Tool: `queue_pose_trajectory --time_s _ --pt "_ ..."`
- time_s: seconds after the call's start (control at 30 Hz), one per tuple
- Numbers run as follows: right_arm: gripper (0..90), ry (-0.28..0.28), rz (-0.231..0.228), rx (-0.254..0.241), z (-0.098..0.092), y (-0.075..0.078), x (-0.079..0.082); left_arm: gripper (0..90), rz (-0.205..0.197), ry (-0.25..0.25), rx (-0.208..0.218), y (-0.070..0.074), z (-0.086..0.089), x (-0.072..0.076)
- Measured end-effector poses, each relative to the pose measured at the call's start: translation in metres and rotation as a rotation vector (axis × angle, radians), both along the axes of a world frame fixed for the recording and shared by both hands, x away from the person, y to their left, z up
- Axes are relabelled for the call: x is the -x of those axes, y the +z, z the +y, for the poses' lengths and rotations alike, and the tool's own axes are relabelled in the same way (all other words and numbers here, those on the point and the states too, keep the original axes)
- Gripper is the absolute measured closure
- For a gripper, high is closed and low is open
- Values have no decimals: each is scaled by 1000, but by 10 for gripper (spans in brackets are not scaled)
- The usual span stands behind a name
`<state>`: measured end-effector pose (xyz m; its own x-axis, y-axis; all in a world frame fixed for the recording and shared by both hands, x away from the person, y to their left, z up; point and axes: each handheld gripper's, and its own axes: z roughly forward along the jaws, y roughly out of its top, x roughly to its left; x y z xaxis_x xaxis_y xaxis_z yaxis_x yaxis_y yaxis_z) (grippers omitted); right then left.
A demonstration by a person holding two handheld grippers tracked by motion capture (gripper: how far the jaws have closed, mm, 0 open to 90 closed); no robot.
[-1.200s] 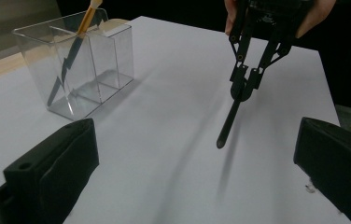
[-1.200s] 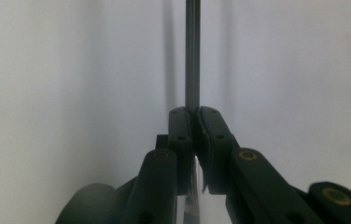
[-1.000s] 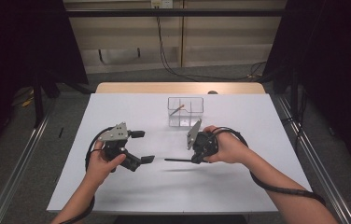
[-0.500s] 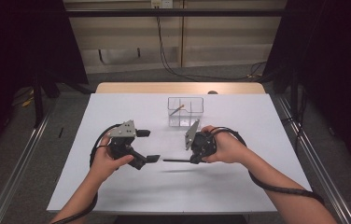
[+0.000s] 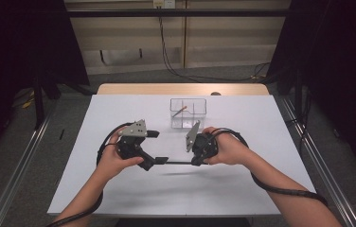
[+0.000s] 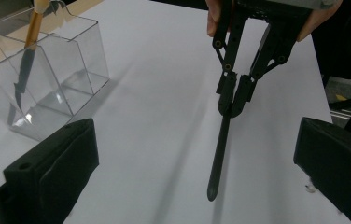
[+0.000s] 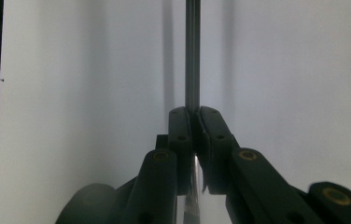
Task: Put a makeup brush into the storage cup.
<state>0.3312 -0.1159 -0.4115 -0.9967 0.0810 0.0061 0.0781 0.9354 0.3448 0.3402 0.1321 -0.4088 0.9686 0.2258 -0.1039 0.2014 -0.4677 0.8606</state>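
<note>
A: The right gripper (image 5: pixel 196 161) is clamping the dark pen (image 6: pixel 219 154) level, at nine o'clock from its hand.

B: The left gripper (image 6: pixel 197 175) is gaping, empty; centre the tip before closing.

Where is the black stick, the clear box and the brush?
black stick (image 6: pixel 219 158), left gripper view, middle of its shaft.
clear box (image 5: pixel 188 113), high view, its divider wall.
brush (image 6: pixel 34 25), left gripper view, its wooden handle.
</note>
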Motion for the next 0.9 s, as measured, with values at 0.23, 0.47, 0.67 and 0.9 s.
queue_pose_trajectory --time_s 0.23,0.47,0.67,0.9 --pt "849 1 -1 -4 -1 0 -1 0 18 -18 -52 0 -10 -1" --pt "849 2 -3 -3 0 0 0 0 36 -30 -119 0 -18 -4" --pt "849 -1 -8 -6 0 3 -1 0 63 -51 -184 -2 -23 -6" --pt "849 2 -11 -6 -1 3 -1 36 51 -71 -242 2 -29 -5"
